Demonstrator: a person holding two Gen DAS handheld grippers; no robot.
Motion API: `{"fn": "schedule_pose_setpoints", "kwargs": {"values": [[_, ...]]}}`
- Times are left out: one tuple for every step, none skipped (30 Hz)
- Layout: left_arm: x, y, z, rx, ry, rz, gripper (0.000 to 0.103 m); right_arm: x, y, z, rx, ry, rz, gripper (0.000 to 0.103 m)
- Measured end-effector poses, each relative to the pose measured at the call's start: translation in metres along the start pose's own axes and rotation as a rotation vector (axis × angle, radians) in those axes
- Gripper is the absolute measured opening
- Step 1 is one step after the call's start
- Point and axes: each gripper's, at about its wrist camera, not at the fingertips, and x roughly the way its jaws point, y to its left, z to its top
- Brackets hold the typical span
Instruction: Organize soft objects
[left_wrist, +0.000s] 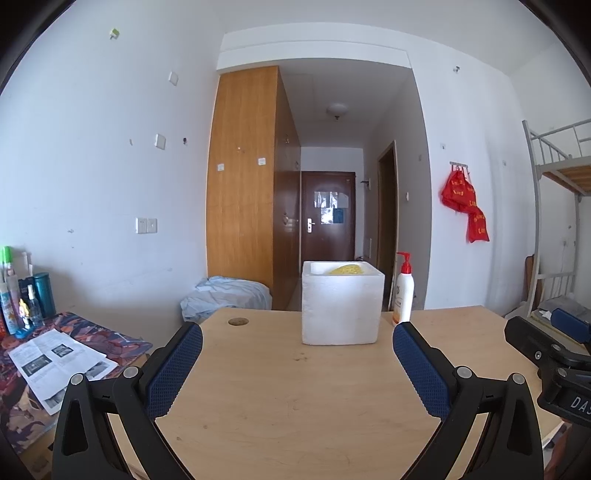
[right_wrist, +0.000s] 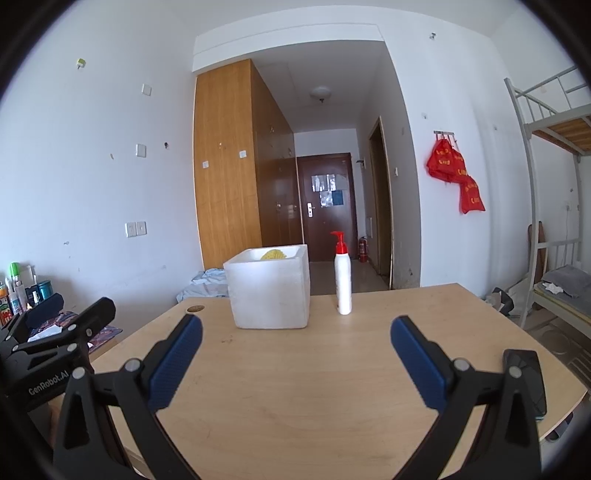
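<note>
A white foam box (left_wrist: 341, 304) stands on the wooden table (left_wrist: 295, 398), with a yellow soft object (left_wrist: 346, 269) showing just above its rim. In the right wrist view the box (right_wrist: 271, 291) sits left of centre with the yellow object (right_wrist: 272, 254) inside. My left gripper (left_wrist: 297, 334) is open and empty, held over the table in front of the box. My right gripper (right_wrist: 296, 328) is open and empty, also short of the box. Each gripper shows at the edge of the other's view.
A white pump bottle with a red top (left_wrist: 403, 291) stands to the right of the box (right_wrist: 342, 275). A side table with bottles and papers (left_wrist: 55, 354) is at the left. A black device (right_wrist: 526, 384) lies near the table's right edge. A bunk bed (right_wrist: 554, 280) stands at the right.
</note>
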Motion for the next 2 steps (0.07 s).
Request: {"fn": "schedule_pose_setpoints", "kwargs": {"values": [[0.0009, -0.0016, 0.0002, 0.003, 0.001, 0.0, 0.103, 0.0005, 0.0, -0.0001, 0.0, 0.003, 0.001, 0.103], [0.001, -0.0015, 0.0002, 0.005, 0.003, -0.006, 0.103, 0.0008, 0.0, -0.0002, 0.0, 0.005, 0.001, 0.103]]}}
